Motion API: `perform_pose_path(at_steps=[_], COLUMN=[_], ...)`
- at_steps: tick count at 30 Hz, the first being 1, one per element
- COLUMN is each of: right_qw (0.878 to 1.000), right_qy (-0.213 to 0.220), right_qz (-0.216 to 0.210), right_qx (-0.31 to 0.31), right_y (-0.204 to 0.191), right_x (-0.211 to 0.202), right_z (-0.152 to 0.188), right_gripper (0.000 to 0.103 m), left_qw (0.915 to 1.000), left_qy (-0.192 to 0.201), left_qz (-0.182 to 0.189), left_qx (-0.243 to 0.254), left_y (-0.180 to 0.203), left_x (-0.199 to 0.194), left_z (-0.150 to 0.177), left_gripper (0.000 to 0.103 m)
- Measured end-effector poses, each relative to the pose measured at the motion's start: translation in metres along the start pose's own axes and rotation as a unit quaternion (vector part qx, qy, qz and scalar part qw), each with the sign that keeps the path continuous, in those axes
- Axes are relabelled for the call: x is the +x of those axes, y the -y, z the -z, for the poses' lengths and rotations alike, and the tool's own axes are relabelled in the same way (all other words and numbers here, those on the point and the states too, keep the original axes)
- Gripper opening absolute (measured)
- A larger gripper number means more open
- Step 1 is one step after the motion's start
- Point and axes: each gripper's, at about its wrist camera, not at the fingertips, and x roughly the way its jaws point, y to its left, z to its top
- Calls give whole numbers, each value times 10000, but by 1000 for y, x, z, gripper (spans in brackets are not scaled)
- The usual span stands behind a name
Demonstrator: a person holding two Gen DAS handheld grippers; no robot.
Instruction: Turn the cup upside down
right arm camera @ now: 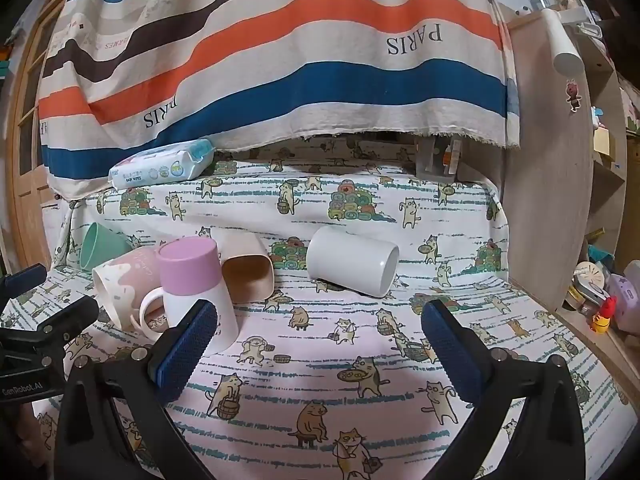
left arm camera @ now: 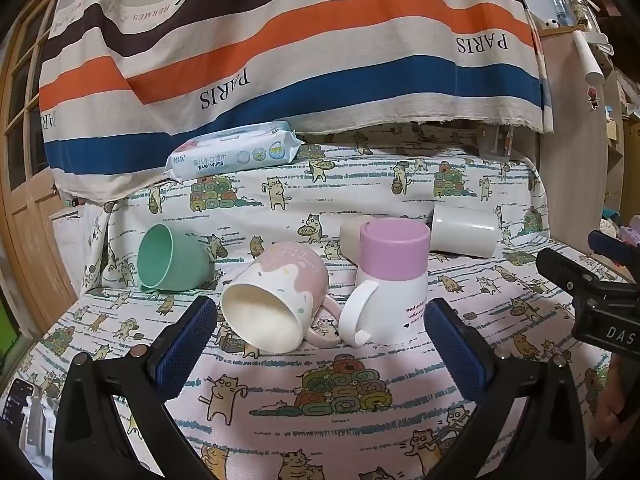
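Several cups sit on the cat-print cloth. A white mug with a lilac base stands upside down, handle to the left. A pink-and-white mug lies on its side, mouth toward me. A green cup, a beige square cup and a white cup also lie on their sides. My left gripper is open and empty, just in front of the two mugs. My right gripper is open and empty, in front of the beige and white cups.
A pack of baby wipes lies at the back under a hanging striped cloth. A wooden door is at the left. Shelves with clutter stand to the right of the table.
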Motion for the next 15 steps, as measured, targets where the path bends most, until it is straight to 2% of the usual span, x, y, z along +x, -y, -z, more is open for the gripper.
perform_pose_path(at_steps=[15], right_qw=[10000], right_qy=[-3], right_qz=[-4], right_qx=[11], right_y=[0], right_x=[-1], right_z=[0], right_gripper=[103], left_qw=[9999], left_qy=[-51], left_qz=[69], left_qx=[-51], left_y=[0], left_x=[2], left_z=[3], left_gripper=[103])
